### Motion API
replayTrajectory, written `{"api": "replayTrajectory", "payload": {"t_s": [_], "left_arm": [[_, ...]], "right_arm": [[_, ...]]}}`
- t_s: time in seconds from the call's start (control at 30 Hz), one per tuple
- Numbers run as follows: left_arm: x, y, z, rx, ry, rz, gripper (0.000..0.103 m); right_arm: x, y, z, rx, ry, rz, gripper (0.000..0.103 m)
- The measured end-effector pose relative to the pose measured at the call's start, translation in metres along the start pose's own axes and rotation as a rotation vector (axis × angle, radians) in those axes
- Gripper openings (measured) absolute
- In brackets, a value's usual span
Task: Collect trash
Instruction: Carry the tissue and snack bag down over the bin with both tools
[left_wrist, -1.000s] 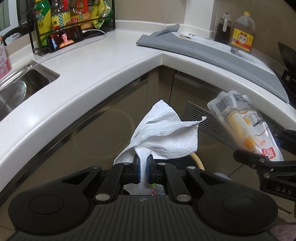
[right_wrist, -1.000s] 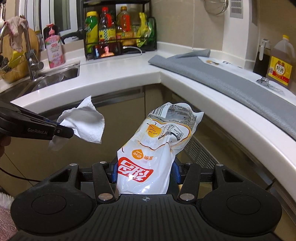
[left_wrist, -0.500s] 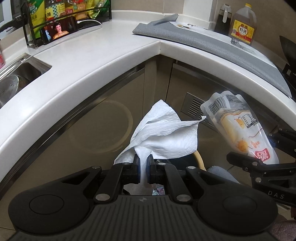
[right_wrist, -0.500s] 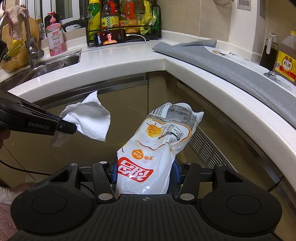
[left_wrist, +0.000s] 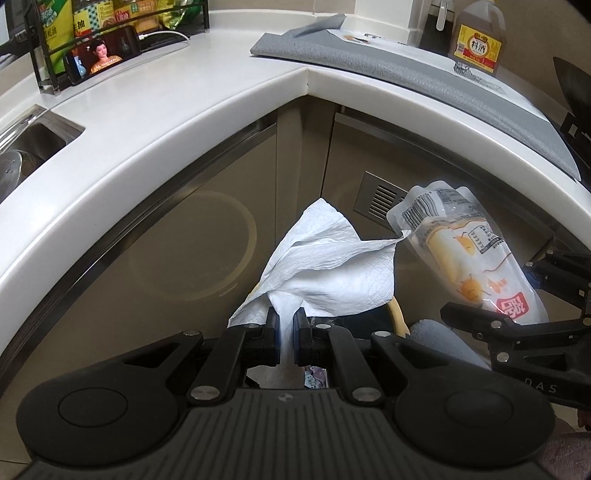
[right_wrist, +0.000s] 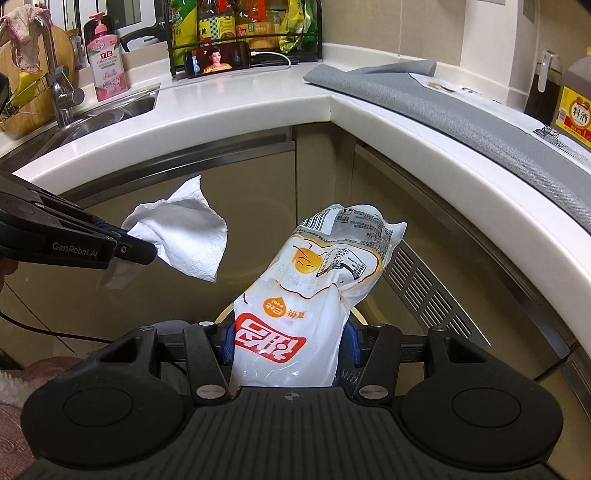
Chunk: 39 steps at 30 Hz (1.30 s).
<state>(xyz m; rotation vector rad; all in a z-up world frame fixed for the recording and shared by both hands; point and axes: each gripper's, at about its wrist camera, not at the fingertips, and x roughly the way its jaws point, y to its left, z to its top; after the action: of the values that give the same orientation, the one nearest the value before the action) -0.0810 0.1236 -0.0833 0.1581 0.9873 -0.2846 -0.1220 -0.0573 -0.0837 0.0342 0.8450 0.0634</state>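
Here the left gripper (left_wrist: 286, 328) has its blue-padded fingers pinched tight on a crumpled white paper towel (left_wrist: 332, 266), which fans up and forward from the pads, while the right gripper (right_wrist: 291, 341) clamps the lower end of a white plastic snack bag (right_wrist: 314, 291) that stands tilted up to the right between its fingers. Both tools are held low in front of the beige corner cabinet doors (left_wrist: 177, 266), below the edge of the white countertop (left_wrist: 192, 96), pointing into the corner. Seen from the right wrist, the left tool reaches in level from the left, towel just beside the bag without touching.
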Motion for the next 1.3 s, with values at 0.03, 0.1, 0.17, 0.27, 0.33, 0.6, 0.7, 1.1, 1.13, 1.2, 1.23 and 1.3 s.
{"api": "replayTrajectory", "payload": {"t_s": [0.03, 0.1, 0.17, 0.27, 0.33, 0.6, 0.7, 1.1, 1.13, 1.2, 1.23, 1.3], "left_arm": [[0.001, 0.0, 0.001, 0.001, 0.002, -0.002, 0.007], [0.002, 0.0, 0.002, 0.002, 0.006, -0.004, 0.007], [0.003, 0.0, 0.003, 0.002, 0.011, -0.006, 0.007], [0.005, 0.0, 0.005, 0.0, 0.019, -0.01, 0.007], [0.007, 0.001, 0.007, -0.001, 0.025, -0.012, 0.007], [0.016, 0.0, 0.009, 0.0, 0.052, -0.017, 0.007], [0.021, 0.001, 0.01, 0.001, 0.063, -0.018, 0.007], [0.034, 0.001, 0.009, 0.003, 0.111, -0.022, 0.007], [0.037, 0.0, 0.01, 0.005, 0.115, -0.023, 0.007], [0.041, -0.001, 0.011, 0.006, 0.121, -0.023, 0.007], [0.044, -0.001, 0.012, 0.006, 0.125, -0.023, 0.007], [0.049, -0.002, 0.014, 0.004, 0.134, -0.024, 0.007]], "right_arm": [[0.001, 0.0, 0.0, -0.002, 0.002, 0.001, 0.056], [0.001, 0.001, 0.001, -0.004, 0.007, 0.003, 0.056], [0.003, 0.001, 0.002, -0.005, 0.012, 0.004, 0.056], [0.005, 0.0, 0.002, -0.005, 0.02, 0.005, 0.056], [0.007, 0.001, 0.003, -0.003, 0.027, 0.006, 0.055], [0.017, -0.001, 0.002, 0.0, 0.054, 0.005, 0.056], [0.022, -0.001, 0.002, 0.0, 0.067, 0.009, 0.056], [0.047, -0.005, -0.003, 0.001, 0.127, 0.007, 0.056], [0.049, -0.005, -0.004, 0.002, 0.134, 0.007, 0.056], [0.053, -0.006, -0.005, 0.003, 0.144, 0.009, 0.056], [0.055, -0.006, -0.006, 0.004, 0.148, 0.009, 0.056], [0.058, -0.007, -0.006, 0.006, 0.158, 0.011, 0.056]]}}
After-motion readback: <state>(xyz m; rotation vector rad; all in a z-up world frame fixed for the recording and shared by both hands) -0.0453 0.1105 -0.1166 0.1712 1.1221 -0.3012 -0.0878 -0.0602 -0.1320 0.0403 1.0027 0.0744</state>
